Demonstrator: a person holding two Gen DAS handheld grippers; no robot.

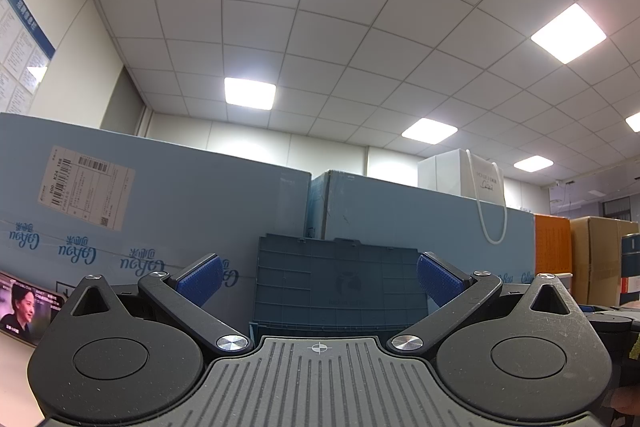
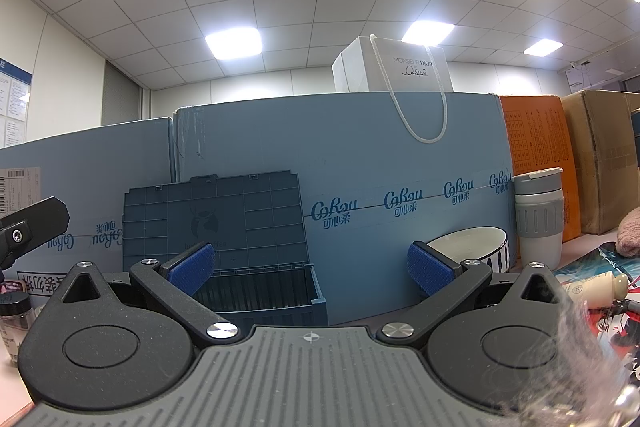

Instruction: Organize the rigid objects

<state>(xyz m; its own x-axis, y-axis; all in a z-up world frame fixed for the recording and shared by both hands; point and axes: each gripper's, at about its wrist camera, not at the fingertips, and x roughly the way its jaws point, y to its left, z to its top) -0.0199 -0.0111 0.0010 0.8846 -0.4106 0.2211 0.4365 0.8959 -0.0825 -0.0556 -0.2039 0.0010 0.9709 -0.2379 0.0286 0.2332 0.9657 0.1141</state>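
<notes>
1. My right gripper [image 2: 310,269] stands spread wide with nothing between its blue pads [image 2: 191,267]; my left gripper [image 1: 319,279] is spread just as wide and equally empty.

2. The thing the sorting turns on, as I judge it, is the dark blue storage crate [image 2: 260,291]. From my right gripper it lies at 12 o'clock, a shade toward 11, with its open box just beyond the left pad and its lid [image 2: 212,219] hinged up against the blue cartons [image 2: 400,155]. Its long axis runs across my view, 9 to 3.

3. From my left gripper the same crate [image 1: 336,287] sits dead ahead at 12, framed between both pads. I cannot tell which hand is nearer.

4. The rigid pieces lie on my right side. The white bowl [image 2: 468,247] with its striped wall is at 1 o'clock, just behind my right pad. The grey-banded tumbler [image 2: 538,215] stands upright at 2, just beside the bowl.

5. Further out at 3, a cream tube [image 2: 592,289] lies on its side, long axis roughly 9 to 3. At 9, a small jar [image 2: 14,311] stands upright.

6. My judgement: the right hand serves bowl and tumbler, carrying them leftward to the crate.
</notes>
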